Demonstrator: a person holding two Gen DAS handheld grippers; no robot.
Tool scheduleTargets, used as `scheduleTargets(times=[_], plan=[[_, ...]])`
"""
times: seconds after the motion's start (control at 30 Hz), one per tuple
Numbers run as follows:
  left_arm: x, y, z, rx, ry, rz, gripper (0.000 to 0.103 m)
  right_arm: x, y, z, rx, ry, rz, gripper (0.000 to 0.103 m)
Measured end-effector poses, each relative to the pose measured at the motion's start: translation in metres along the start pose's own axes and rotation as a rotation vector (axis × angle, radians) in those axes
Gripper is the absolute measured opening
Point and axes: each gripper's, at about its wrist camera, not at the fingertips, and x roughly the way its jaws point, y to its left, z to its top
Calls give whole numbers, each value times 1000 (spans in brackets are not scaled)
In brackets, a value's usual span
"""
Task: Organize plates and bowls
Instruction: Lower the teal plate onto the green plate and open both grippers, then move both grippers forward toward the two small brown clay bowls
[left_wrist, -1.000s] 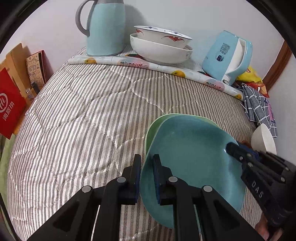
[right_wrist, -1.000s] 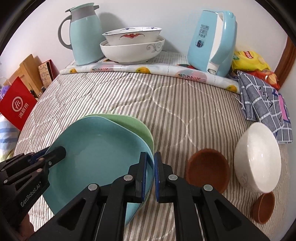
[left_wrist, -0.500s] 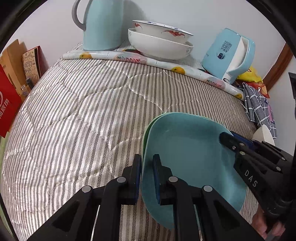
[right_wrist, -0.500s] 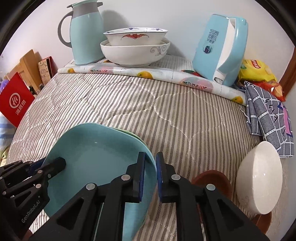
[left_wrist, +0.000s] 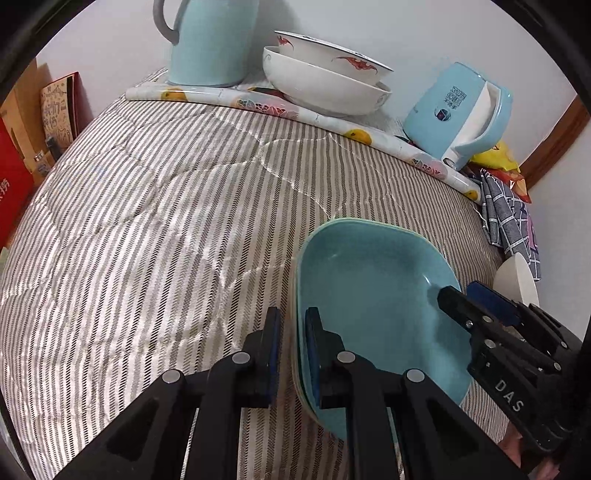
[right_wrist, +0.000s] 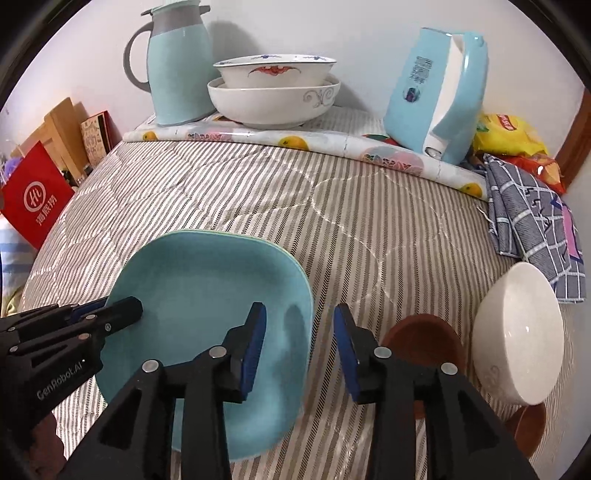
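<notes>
your right gripper (right_wrist: 299, 350) had just been opening — its fingers (right_wrist: 253, 347) stood spread, one pad over the inside of the blue plate (right_wrist: 207, 295) and the other outside its right rim, with the rim between them but neither pad pressing on it. your left gripper (left_wrist: 291, 354) pinched the opposite, left rim of that same plate, fingers drawn close on the edge. the blue plate sat nested on a pale green plate (left_wrist: 295, 369), whose edge showed only as a thin line beneath it, both on the striped surface (right_wrist: 369, 229). so the stack lay directly between your two hands, its rim running away from you. the brown bowl (right_wrist: 421, 343) lay just right of your right fingers, the white bowl (right_wrist: 517, 332) beyond it — your right hand was plainly the nearer one for either, i'd judge.
</notes>
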Motion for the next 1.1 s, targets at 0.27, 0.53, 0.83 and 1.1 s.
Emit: scheduleTargets(times=[0.27,0.53,0.83,1.1], plan=[[-25,-2,-1,3,-38,-25,14,-24,-10,-6,43,-43,11,48],[-55,-21,-5,46,-102,-28,29,-59,-30,-15,100,-94,-20,56],[-89,-58,-15,117,-162,-39,40,-98,-60,-33,188,-143,-46,61],[-118,-98,-25,188,-256,-28,48,-137,-83,-55,169,-189,-139,80]])
